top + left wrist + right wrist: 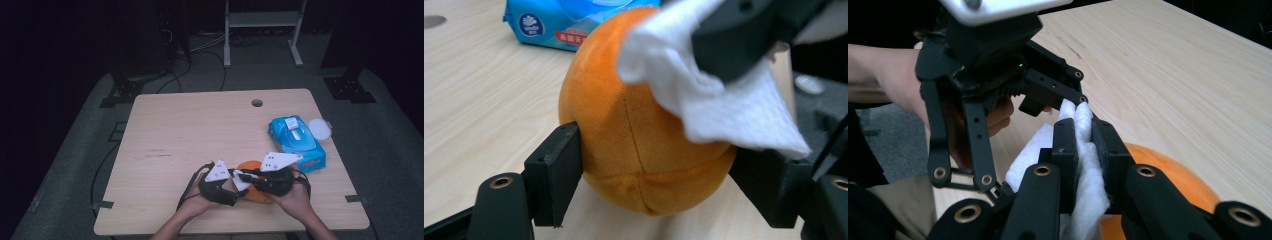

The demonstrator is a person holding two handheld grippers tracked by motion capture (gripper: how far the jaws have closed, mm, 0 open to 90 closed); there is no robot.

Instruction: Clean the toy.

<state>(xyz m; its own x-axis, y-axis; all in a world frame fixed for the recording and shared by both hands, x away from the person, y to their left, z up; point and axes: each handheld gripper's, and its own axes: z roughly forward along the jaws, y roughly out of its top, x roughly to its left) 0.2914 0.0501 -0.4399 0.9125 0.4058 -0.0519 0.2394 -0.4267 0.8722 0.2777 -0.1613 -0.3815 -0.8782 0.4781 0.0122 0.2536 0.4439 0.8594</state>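
A round orange plush ball [644,145] at the tabletop's [200,125] six o'clock edge is clamped by the left hand-held gripper [235,192]; a white wipe [1083,165] is pinched against it by the right hand-held gripper [1083,135].

Wooden table [190,130] — wipes pack [297,142], white lid [320,128].
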